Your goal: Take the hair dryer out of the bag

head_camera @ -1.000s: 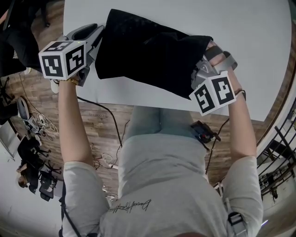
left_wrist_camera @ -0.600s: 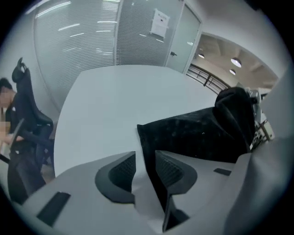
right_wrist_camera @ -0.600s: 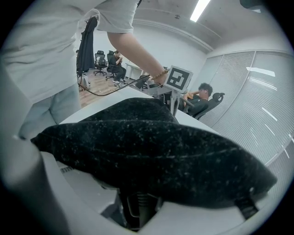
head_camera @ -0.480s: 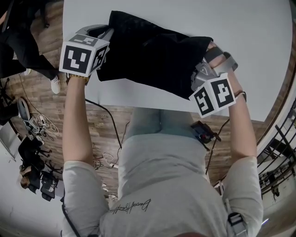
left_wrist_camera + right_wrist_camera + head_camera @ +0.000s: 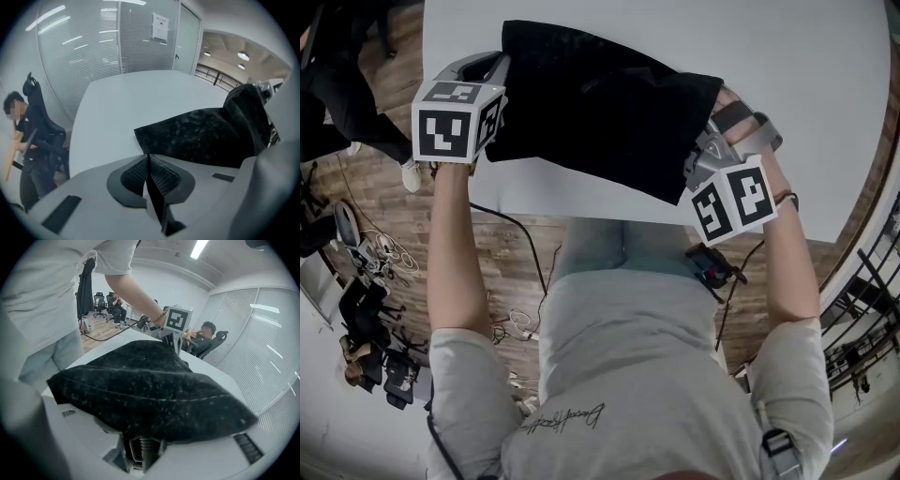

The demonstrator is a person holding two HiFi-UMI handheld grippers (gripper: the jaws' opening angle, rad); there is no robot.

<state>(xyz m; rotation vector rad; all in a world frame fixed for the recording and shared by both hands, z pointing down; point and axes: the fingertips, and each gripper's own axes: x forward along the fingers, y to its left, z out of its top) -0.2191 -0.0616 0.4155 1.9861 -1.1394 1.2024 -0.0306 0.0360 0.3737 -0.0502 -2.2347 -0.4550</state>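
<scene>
Forearms angled down over table [image 5: 825, 75]: left gripper [image 5: 149, 159], jaws just closed, pinches black bag [image 5: 600, 112] corner; right gripper [image 5: 712, 136] clamps its bulging end

Count 1 black bag [image 5: 600, 103], stretched from the left gripper [image 5: 149, 159] to the right gripper [image 5: 708, 150]: 2 grippers in all. 2 marker cubes, 1 per gripper: left cube [image 5: 455, 120], right cube [image 5: 729, 200]. 1 white table [image 5: 825, 84] under both grippers. 2 bare forearms behind them, left forearm [image 5: 455, 253] and right forearm [image 5: 792, 253], of 1 person in a light shirt [image 5: 628, 375]. 1 seated person in black [image 5: 26, 136] out to the left of the left gripper, on 1 black office chair [image 5: 35, 101]. Far ahead of the right gripper, at least 1 more seated person [image 5: 116, 303]; office chairs there too small to count. 1 ceiling strip light [image 5: 199, 248] overhead.
</scene>
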